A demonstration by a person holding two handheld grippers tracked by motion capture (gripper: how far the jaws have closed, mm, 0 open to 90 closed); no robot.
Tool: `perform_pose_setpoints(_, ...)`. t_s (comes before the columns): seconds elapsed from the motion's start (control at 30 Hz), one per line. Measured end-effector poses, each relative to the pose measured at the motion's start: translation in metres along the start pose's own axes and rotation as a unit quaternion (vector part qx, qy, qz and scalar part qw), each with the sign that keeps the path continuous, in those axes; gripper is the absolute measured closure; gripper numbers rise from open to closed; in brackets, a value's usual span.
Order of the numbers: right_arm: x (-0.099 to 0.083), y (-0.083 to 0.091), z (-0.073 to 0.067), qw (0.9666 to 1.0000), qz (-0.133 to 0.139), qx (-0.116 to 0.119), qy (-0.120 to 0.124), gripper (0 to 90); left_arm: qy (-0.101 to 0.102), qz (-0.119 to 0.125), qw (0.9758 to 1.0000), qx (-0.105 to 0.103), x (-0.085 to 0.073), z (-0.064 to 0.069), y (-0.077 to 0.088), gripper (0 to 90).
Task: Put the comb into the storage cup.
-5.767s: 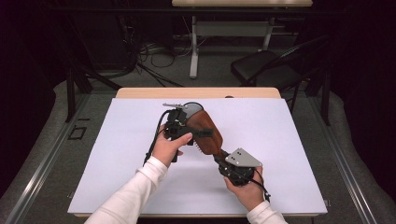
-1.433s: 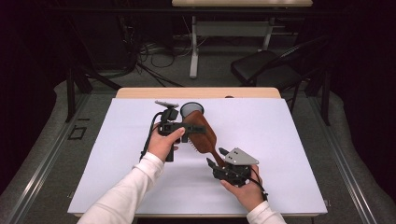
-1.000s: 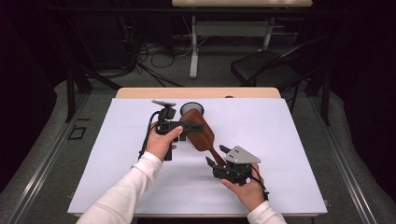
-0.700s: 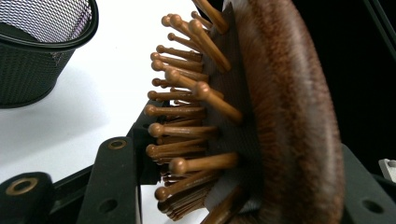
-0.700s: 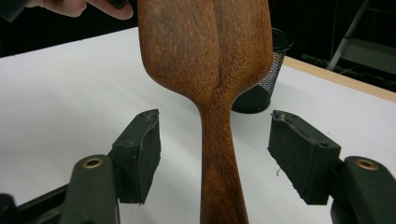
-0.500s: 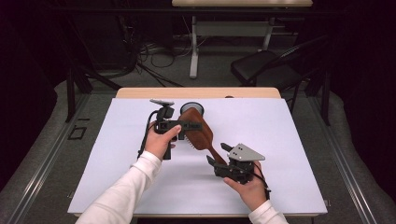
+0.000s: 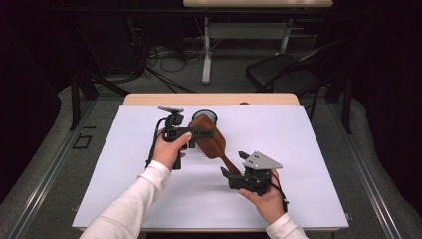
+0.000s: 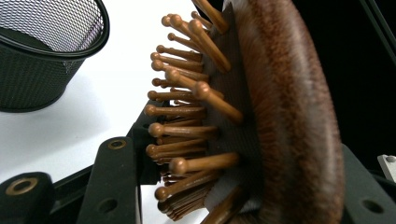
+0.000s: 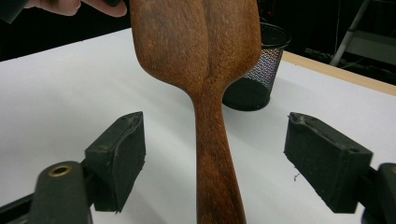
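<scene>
White long sleeves (image 7: 134, 199) with ribbed cuffs are worn on both forearms. Each gripper is built of black parts, with blocky black pads (image 9: 116, 158) on arms pierced by brass-ringed holes (image 9: 60, 170). A grey three-cornered plate (image 7: 261, 160) is carried on the right gripper (image 7: 230, 173), and black cables (image 7: 153, 144) are trailed from the left gripper (image 7: 199, 133).

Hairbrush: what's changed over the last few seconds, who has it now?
The right gripper has just been opening and has let go of the hairbrush handle, which stands free between its jaws. The brush head has swung up and toward the mesh cup. The left gripper stays clamped on the brush head, and the cup has not moved.
</scene>
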State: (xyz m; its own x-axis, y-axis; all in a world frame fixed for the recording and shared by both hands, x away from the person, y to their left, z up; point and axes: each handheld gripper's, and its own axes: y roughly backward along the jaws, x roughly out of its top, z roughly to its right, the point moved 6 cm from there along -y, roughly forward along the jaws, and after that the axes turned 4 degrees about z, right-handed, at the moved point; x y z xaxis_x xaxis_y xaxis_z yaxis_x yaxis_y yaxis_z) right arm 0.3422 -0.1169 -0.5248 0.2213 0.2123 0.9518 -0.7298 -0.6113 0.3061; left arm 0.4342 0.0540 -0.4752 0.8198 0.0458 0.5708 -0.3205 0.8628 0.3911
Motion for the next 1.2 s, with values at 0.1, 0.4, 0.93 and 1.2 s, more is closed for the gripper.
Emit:
perform_pose_setpoints(0.1,0.001,0.000,0.001,1.0000,0.001,0.000,-0.001,17.0,-0.001,0.001,1.0000,0.001,0.001,-0.001,0.001,49.1)
perform_pose_setpoints(0.4,0.003,0.003,0.002,0.9999,0.008,-0.009,0.003,13.3,-0.001,0.003,1.0000,0.002,0.003,-0.001,0.001,49.1)
perform_pose_setpoints(0.93,0.003,0.003,0.005,0.9999,-0.004,-0.005,-0.013,1.3,0.003,0.008,1.0000,0.005,0.009,-0.002,0.004,49.0)
perform_pose_setpoints(1.2,0.004,0.006,0.005,0.9998,-0.004,-0.003,-0.017,0.0,0.003,0.010,0.9999,0.006,0.013,-0.003,0.007,49.0)
